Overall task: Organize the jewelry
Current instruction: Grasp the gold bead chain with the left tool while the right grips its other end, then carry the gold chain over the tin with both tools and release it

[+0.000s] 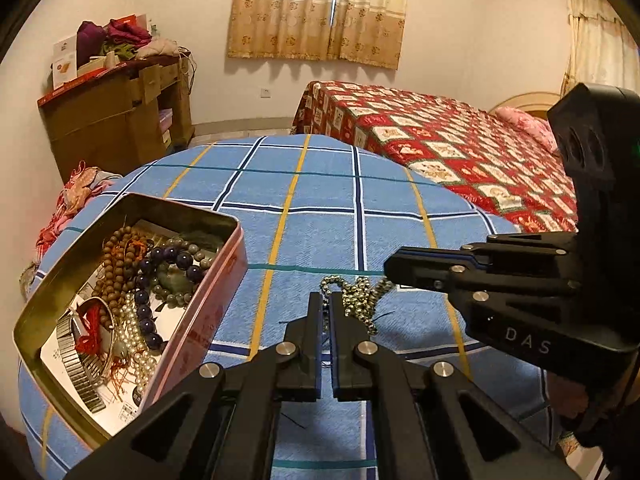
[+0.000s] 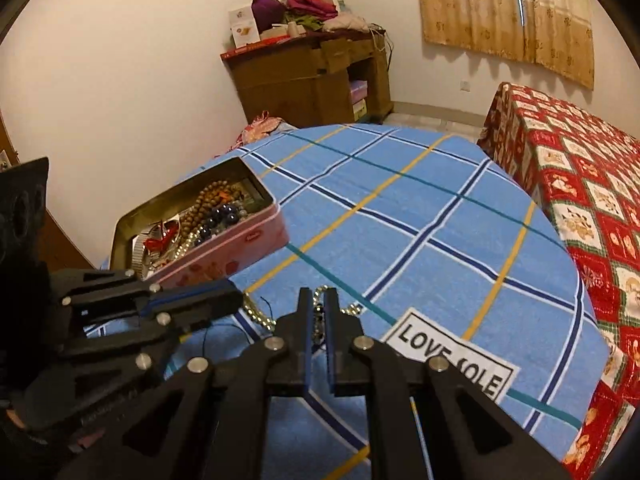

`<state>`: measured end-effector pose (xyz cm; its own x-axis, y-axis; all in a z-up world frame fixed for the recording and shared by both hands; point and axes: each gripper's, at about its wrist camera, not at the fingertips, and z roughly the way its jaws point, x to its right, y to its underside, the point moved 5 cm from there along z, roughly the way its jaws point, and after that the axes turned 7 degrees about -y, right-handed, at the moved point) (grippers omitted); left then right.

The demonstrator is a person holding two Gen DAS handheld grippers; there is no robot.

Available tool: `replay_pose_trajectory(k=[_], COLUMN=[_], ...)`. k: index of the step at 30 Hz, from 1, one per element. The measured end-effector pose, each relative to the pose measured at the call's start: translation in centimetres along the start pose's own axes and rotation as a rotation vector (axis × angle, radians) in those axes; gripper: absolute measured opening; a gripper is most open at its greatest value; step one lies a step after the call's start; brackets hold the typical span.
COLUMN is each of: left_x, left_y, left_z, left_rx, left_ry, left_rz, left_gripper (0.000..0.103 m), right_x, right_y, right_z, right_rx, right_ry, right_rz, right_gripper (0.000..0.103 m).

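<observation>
Left wrist view, both grippers pinching bead necklace [image 1: 354,300], tin [image 1: 192,320] left; left gripper [image 1: 327,300], right gripper [image 1: 390,274]

We cannot see where the beaded chain [image 1: 362,300] runs behind the left gripper's fingers [image 1: 344,320]. Between the right gripper's fingers [image 2: 304,320] only a few of its beads show. Beyond those fingers, the cloth's label [image 2: 452,350] is partly covered.

Checked cloth [image 2: 420,208]: far and right-hand stretches bare, free passage. Left edge: open tin [image 1: 192,320] of beads, an obstacle. Near edge: two grippers close together over bead chain [image 1: 356,300], crowded.
</observation>
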<state>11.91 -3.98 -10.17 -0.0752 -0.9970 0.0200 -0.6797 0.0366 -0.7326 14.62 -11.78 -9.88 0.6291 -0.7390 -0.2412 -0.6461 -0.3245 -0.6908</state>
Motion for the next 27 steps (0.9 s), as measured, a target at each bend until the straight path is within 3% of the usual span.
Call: replay_pose_trajectory(k=[1, 4, 7, 10, 14, 15, 16, 17, 20, 27], left_x=[0.0, 0.4, 0.0, -0.2, 0.2, 0.2, 0.2, 0.0, -0.1, -0.8], left_y=[0.1, 0.7, 1.5, 1.7, 1.6, 1.9, 2.1, 2.0, 2.2, -0.2], left_z=[0.1, 1.2, 2.2, 2.4, 2.9, 3.4, 3.8, 3.7, 3.1, -3.0], left_rx=[-0.002, -0.032, -0.078, -0.088, -0.108, -0.141, -0.16, -0.157, -0.149, 0.006], left_ry=[-0.002, 0.022, 0.043, 0.037, 0.008, 0.036, 0.065, 0.097, 0.079, 0.099], left_rz=[0.0, 0.002, -0.036, -0.048, -0.024, -0.035, -0.047, -0.073, -0.061, -0.059], left_gripper=[0.002, 0.002, 0.002, 0.001, 0.002, 0.002, 0.002, 0.002, 0.0, 0.0], right_x=[0.1, 0.3, 0.3, 0.6, 0.6, 0.6, 0.4, 0.2, -0.3, -3.3], right_y=[0.2, 1.1, 2.0, 2.2, 2.2, 2.1, 2.1, 2.2, 2.4, -0.5], right_z=[0.4, 1.4, 2.2, 2.7, 3.4, 3.4, 3.3, 3.3, 2.6, -1.9], right_rx=[-0.011, -0.046, -0.08, -0.104, -0.136, -0.138, -0.136, -0.143, -0.124, -0.001], right_ry=[0.012, 0.002, 0.017, 0.013, 0.02, 0.016, 0.001, -0.006, -0.038, -0.124], right_rz=[-0.011, -0.013, -0.031, -0.013, -0.022, -0.026, -0.031, -0.032, -0.007, -0.009], right_gripper=[0.01, 0.031, 0.031, 0.049, 0.041, 0.035, 0.012, 0.013, 0.012, 0.012])
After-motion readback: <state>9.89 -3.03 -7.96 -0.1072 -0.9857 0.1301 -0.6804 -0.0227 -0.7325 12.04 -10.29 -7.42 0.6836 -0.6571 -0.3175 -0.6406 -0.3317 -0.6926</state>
